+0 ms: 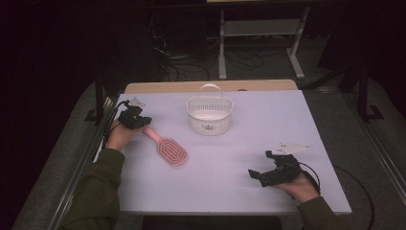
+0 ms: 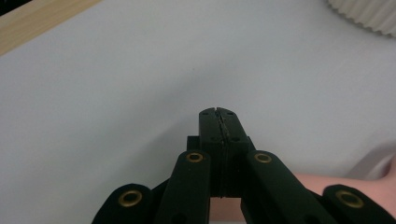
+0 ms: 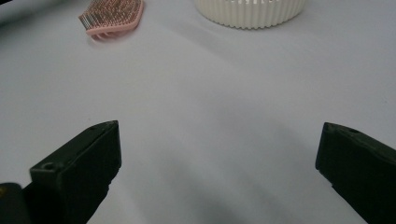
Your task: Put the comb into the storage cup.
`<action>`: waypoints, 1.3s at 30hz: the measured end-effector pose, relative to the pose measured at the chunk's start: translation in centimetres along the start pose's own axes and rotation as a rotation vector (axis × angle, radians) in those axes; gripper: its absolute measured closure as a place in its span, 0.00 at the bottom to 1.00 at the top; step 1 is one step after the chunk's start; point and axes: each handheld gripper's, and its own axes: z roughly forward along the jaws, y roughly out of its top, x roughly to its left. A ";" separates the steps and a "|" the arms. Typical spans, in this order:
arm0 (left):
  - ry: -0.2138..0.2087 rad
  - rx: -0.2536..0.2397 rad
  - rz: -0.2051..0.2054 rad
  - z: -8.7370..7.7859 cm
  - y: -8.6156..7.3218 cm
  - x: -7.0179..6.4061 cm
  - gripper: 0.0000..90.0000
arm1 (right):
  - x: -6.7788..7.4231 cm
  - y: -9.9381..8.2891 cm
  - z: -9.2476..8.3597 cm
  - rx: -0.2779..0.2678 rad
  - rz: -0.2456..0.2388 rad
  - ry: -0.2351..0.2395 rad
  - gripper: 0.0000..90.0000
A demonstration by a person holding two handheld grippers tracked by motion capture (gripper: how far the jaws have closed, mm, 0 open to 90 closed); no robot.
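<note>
At the table's nine o'clock, the left gripper (image 1: 135, 120) has its jaws pressed together above the pink hairbrush (image 1: 166, 147) handle, brush ungrasped, outside the white basket (image 1: 209, 115); right gripper (image 1: 261, 175) gapes idle.

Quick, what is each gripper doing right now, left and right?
Left gripper: closed, fingers together with nothing between them, at the pink hairbrush handle.
Right gripper: open, holding nothing.
</note>
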 end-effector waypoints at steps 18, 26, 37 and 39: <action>0.010 0.040 0.013 0.1 -0.4 0.2 1.00 | 0.0 -0.1 -0.1 0.000 0.003 -0.003 0.00; 0.002 0.057 0.013 -0.3 -0.7 0.3 1.00 | 0.0 -0.1 0.0 0.001 0.003 -0.003 0.00; -0.005 0.086 0.020 -0.8 -1.0 0.3 1.00 | 0.0 -0.1 0.0 0.000 0.004 -0.005 0.00; -0.004 0.094 0.021 -0.9 -1.1 0.3 1.00 | 0.0 -0.1 0.0 0.002 0.005 -0.004 0.00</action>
